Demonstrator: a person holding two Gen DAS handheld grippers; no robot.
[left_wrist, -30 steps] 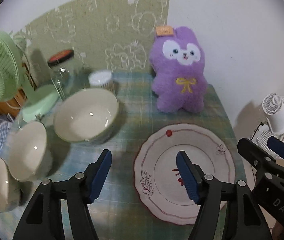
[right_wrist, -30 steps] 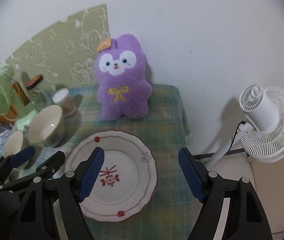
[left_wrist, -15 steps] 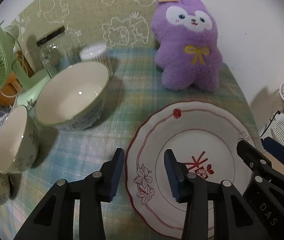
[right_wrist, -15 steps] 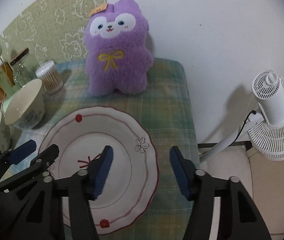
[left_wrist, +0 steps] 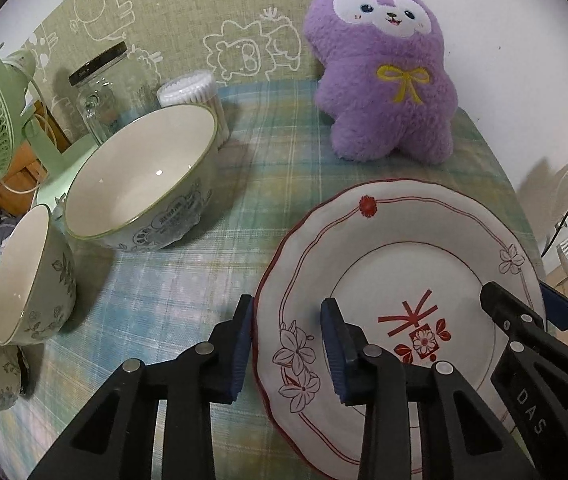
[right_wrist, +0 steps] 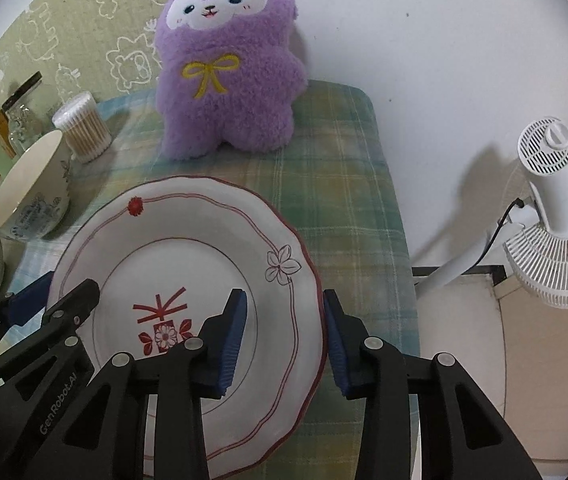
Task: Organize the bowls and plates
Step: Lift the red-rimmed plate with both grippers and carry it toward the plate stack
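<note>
Left wrist view shows the plaid tablecloth (left_wrist: 284, 168) bearing a red-trimmed plate (left_wrist: 396, 248) near the large bowl (left_wrist: 143, 176), with left gripper (left_wrist: 288, 344) and right gripper (right_wrist: 284, 334) each closing astride opposite rim edges, not yet clamped.

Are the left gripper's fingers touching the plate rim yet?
Cannot tell. In the left wrist view the left gripper straddles the plate rim, closing; the outer finger looks right at the edge, the inner finger hovers over the plate, but contact isn't plain.
</note>
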